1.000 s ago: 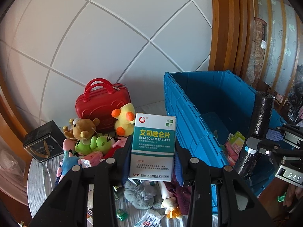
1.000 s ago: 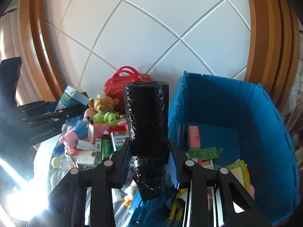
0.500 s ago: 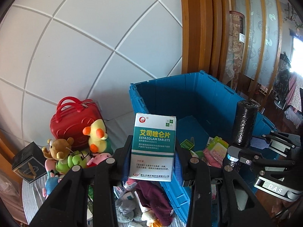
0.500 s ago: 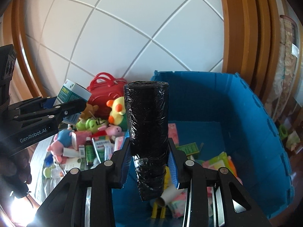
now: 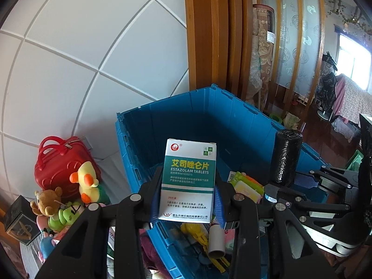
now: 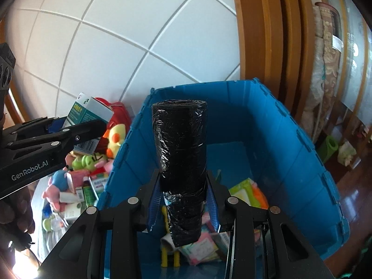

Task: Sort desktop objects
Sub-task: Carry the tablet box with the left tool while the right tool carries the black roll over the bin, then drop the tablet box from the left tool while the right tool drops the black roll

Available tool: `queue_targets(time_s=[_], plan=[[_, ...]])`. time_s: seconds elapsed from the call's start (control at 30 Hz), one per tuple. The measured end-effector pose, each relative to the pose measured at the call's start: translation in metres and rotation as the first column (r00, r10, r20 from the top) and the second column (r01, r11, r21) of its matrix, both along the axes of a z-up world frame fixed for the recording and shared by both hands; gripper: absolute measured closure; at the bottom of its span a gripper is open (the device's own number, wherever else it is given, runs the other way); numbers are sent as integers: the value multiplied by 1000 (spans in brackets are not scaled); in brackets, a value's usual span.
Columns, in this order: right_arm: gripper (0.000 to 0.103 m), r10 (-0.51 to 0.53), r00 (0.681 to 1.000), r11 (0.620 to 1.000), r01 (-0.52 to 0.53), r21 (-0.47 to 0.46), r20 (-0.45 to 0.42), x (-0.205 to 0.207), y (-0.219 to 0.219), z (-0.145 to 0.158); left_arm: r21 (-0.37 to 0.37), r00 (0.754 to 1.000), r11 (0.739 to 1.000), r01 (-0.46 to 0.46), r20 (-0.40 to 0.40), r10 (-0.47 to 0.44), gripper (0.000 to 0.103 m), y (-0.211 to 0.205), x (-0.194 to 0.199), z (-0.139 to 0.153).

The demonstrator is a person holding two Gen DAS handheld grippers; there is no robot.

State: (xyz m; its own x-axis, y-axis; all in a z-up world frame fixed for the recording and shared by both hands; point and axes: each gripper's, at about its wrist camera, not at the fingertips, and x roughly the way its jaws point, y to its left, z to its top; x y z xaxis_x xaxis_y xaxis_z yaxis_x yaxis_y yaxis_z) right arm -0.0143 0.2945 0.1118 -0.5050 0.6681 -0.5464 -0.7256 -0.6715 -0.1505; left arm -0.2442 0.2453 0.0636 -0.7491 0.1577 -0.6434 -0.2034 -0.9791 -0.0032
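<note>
Left claw [image 5: 187, 205]: I hold it pinched on the tablet box [image 5: 188, 181], upright, label toward the camera, both pads pressed on its lower sides.
Right claw [image 6: 183, 205]: I hold it pinched low on the black bag roll [image 6: 180, 153], which stands upright between the pads.
Change, left view: a second ago the box hung over the toy pile with the blue crate [image 5: 232, 121] off to the right; now the crate's open interior sits directly behind the box.
Change, right view: the roll, earlier level with the crate's near-left wall, now stands over the crate floor and the packets [image 6: 246, 190] lying on it.
Grip: unchanged on both sides across the second.
Still on the counter, left of the crate: red case [image 5: 58, 162], yellow duck [image 5: 87, 181], bear [image 5: 47, 201] and small bottles.
Reading: I judge both carries nearly done; each item seems placed for release into the crate.
Remaining: much of the pile looks unsorted.
</note>
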Motion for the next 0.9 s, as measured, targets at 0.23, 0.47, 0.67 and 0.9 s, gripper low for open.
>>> queue_targets(time_s=[0.23,0.47,0.67,0.9], plan=[[68,-79,997,997,79,-15,2,22,20,-1,-18,998,998,55,8,-55,66,33,-17,0],[68,-133,991,991,133,-18,4,31,34,2,-28,997,997,76,-1,-76,66,48,-23,3],[17,-200,980,980,200,12,12,34,40,6,-49,999,998,33,-5,-33,9,46,-25,3],[2,-363,932,931,363,34,-8,29,35,10,-45,1000,999,-27,4,27,6,24,-22,2]])
